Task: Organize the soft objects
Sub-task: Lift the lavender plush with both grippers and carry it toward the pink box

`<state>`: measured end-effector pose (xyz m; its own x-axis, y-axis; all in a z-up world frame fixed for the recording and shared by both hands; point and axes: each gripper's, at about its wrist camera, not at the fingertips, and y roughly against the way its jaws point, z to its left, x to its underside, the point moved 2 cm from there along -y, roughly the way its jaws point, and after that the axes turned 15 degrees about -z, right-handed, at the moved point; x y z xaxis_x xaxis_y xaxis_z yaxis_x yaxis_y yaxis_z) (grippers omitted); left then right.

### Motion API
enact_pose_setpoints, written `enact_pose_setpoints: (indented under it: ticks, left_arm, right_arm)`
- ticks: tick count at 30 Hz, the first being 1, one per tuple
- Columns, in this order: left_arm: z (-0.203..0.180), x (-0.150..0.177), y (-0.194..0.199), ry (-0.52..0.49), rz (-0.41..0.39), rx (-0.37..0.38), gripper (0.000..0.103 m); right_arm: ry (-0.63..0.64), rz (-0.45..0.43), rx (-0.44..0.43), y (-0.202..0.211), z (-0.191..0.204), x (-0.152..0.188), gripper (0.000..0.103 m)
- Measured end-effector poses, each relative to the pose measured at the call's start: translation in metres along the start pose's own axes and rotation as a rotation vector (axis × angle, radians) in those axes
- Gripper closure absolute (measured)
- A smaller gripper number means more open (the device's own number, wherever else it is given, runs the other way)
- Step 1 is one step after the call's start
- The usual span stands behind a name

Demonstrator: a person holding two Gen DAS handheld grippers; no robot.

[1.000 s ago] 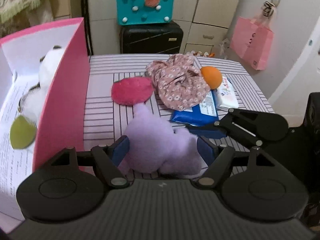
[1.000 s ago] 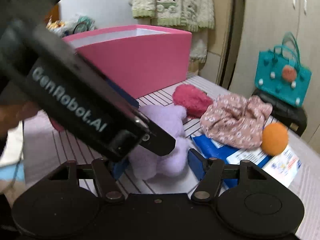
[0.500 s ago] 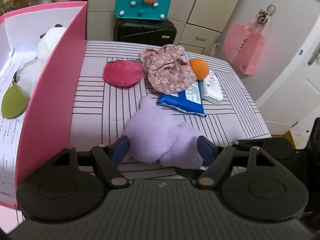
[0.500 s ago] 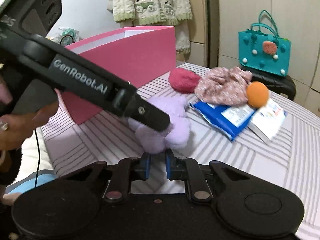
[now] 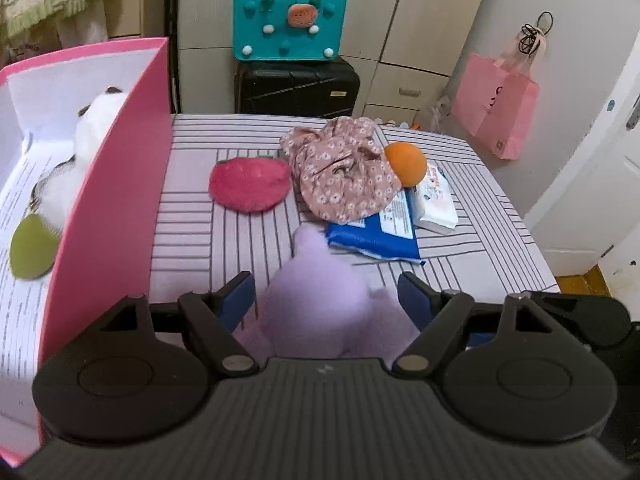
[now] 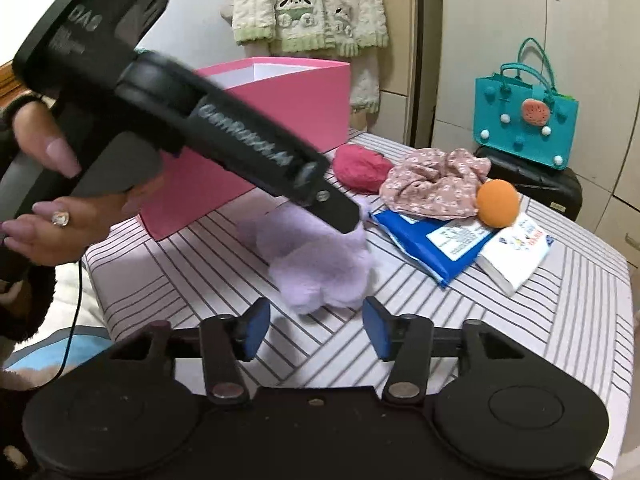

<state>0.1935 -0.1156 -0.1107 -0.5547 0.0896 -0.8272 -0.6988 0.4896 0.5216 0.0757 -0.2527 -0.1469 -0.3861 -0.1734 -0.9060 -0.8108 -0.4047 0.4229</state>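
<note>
Even indoor light, soft shadows, strong fisheye bend

My views are bright and mostly sharp — only the purple plush (image 5: pixel 320 304) close to my lens and my left tool (image 6: pixel 256 148) crossing the right view smear; door and cabinet lines curve toward the dark corners.

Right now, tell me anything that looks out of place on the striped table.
The orange ball perches on the white wipes packet, against the crumpled floral cloth; it could roll off.

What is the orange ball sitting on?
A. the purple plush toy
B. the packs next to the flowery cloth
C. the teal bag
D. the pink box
B: the orange ball rests on the blue pack and white pack, right beside the flowery cloth.
</note>
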Motion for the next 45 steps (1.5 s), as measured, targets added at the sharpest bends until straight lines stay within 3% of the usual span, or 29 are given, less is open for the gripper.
enact_pose_setpoints:
  ticks: [7,12,15,21,27,35,45]
  left_arm:
    - [0.008,-0.002,-0.022,0.020,0.062,-0.037,0.025]
    - [0.013,0.007,-0.025,0.122,0.155,0.045,0.025]
    - [0.009,0.012,-0.019,0.148,0.169,0.083,0.026]
    - [-0.001,0.024,-0.011,0.118,0.158,0.097,0.030]
    - [-0.003,0.029,0.000,0.105,0.123,0.076,0.036]
    - [-0.014,0.029,0.013,0.031,0.085,0.084,0.045]
    - [-0.023,0.020,0.040,-0.052,0.191,0.189,0.045]
  right_arm:
    - [-0.094,0.003,0.020,-0.015,0.003,0.001,0.039]
    - [-0.099,-0.012,0.044,-0.012,-0.002,0.002,0.039]
    - [-0.085,0.007,0.045,-0.012,-0.002,0.006,0.039]
    - [-0.035,-0.008,0.063,-0.012,0.004,0.009,0.039]
    - [-0.026,-0.040,0.086,-0.005,0.012,0.014,0.046]
    - [-0.101,-0.020,0.126,0.000,0.009,0.012,0.052]
    - [-0.216,0.067,0.022,0.028,0.009,-0.004,0.052]
